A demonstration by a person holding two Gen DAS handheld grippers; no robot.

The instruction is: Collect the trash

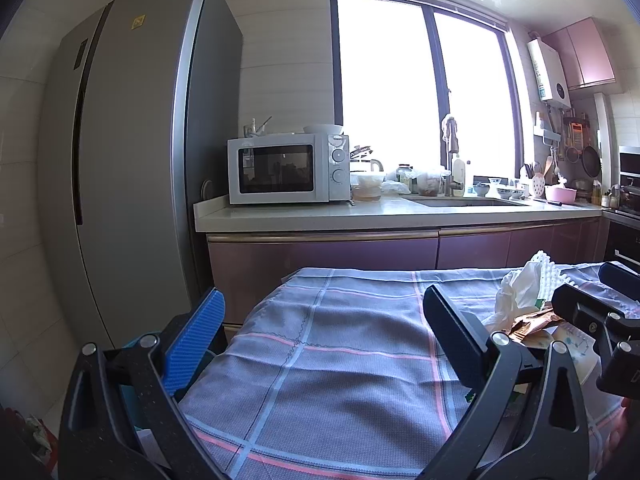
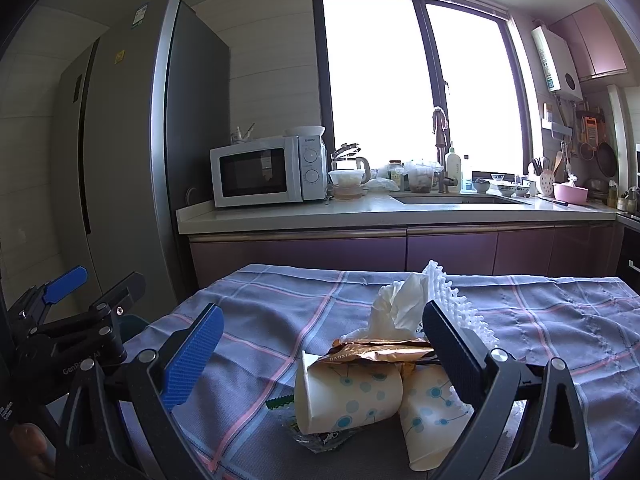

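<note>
A pile of trash lies on a table with a blue plaid cloth (image 2: 560, 320): two white paper cups with blue dots (image 2: 348, 392) on their sides, a brown foil wrapper (image 2: 384, 350), a crumpled white tissue (image 2: 400, 304), white foam netting (image 2: 452, 296) and a clear plastic scrap (image 2: 316, 440). My right gripper (image 2: 320, 360) is open, its jaws on either side of the pile. My left gripper (image 1: 324, 344) is open and empty over the cloth (image 1: 340, 360), left of the pile (image 1: 520, 300). It also shows in the right wrist view (image 2: 92, 284).
A kitchen counter (image 2: 360, 208) runs behind the table with a white microwave (image 2: 264, 170), bowls, bottles and a sink (image 2: 460, 199). A tall grey fridge (image 2: 132, 140) stands to the left. A window is behind the counter.
</note>
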